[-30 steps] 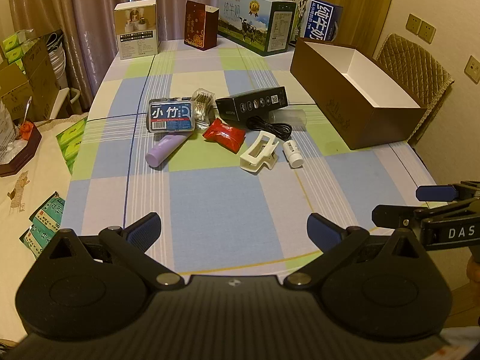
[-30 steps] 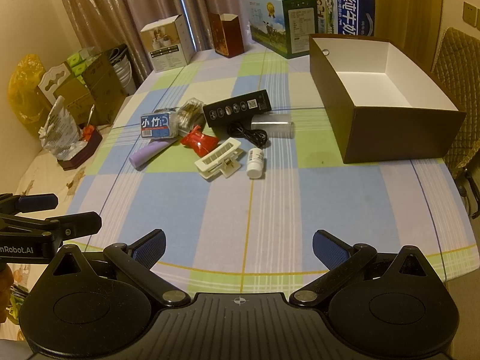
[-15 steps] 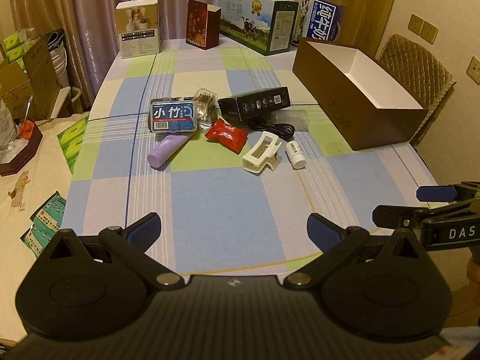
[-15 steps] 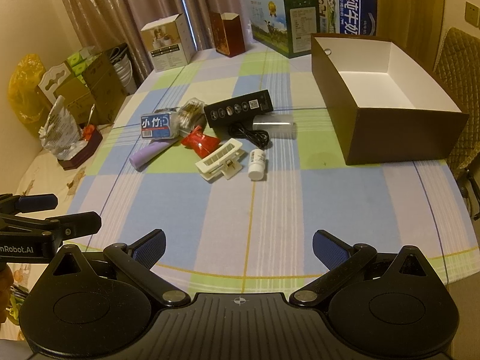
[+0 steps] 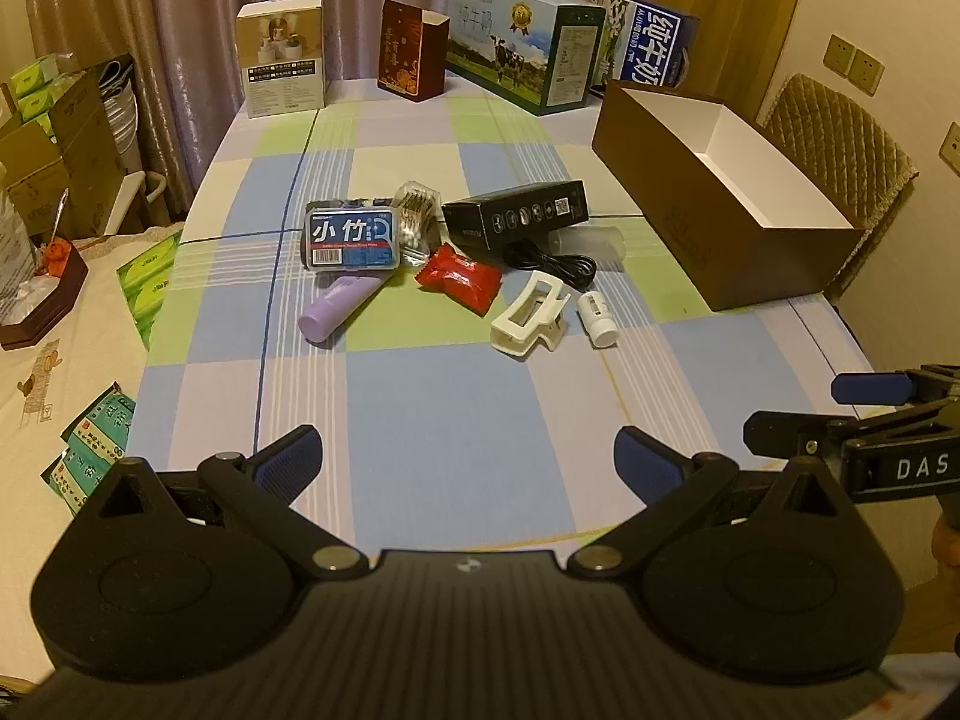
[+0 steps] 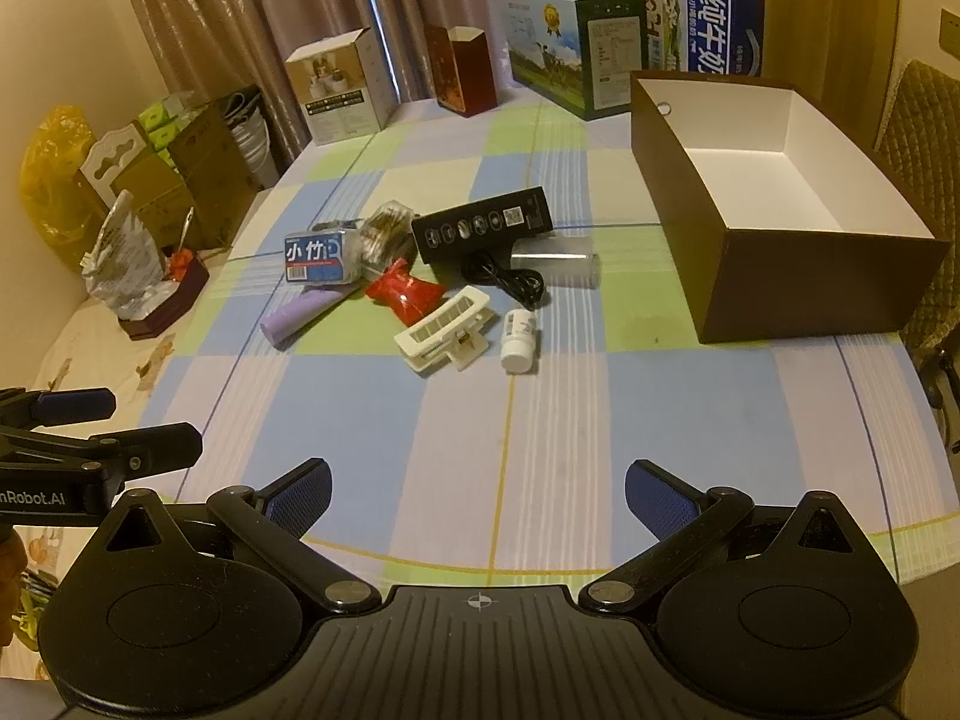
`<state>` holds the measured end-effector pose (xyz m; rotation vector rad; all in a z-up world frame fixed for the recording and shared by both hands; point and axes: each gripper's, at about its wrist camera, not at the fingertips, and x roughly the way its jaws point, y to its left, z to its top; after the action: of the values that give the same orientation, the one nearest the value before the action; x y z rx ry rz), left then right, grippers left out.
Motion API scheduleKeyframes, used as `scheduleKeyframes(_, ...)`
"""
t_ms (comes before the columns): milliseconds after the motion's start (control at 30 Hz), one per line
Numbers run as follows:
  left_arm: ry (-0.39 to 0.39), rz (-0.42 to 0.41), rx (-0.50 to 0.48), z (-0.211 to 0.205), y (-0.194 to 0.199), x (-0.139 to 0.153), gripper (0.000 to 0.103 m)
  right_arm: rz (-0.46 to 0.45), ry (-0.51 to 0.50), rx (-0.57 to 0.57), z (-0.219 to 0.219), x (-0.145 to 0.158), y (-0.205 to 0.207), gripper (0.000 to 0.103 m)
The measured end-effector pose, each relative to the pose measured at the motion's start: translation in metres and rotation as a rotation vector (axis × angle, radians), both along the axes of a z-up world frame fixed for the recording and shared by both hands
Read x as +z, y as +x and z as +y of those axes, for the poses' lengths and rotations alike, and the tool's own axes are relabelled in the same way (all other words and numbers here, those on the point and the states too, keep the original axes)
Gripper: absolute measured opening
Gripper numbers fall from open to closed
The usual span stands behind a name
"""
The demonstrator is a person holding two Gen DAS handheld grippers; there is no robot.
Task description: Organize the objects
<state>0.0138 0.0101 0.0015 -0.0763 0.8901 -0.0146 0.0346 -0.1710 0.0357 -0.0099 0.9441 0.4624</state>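
Observation:
Small items lie bunched mid-table: a blue floss box (image 5: 351, 238), a purple tube (image 5: 337, 307), a red packet (image 5: 459, 278), a white hair clip (image 5: 530, 315), a small white bottle (image 5: 597, 320), a black box (image 5: 517, 222) and a black cable (image 5: 552, 267). An open brown box (image 5: 714, 204) with a white inside stands to their right. My left gripper (image 5: 468, 459) hangs open and empty over the near table edge. My right gripper (image 6: 478, 489) is likewise open and empty, well short of the white hair clip (image 6: 447, 330) and the bottle (image 6: 519, 340).
Cartons (image 5: 522, 42) and smaller boxes (image 5: 281, 63) line the table's far end. A padded chair (image 5: 840, 144) sits behind the brown box. Cardboard boxes (image 6: 156, 180) and bags crowd the floor on the left. Checked cloth (image 6: 510, 420) lies bare between grippers and items.
Both grippers have eased slightly forward over the table and stay open; no object has moved.

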Motion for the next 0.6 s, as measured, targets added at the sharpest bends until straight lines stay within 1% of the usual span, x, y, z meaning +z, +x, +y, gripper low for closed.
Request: scheduleKeyframes(600, 0.003, 0.001, 0.010, -0.001, 0.009, 0.001, 0.102, -0.006, 0.004, 0.009, -0.001, 0.001, 0.013, 0.101)
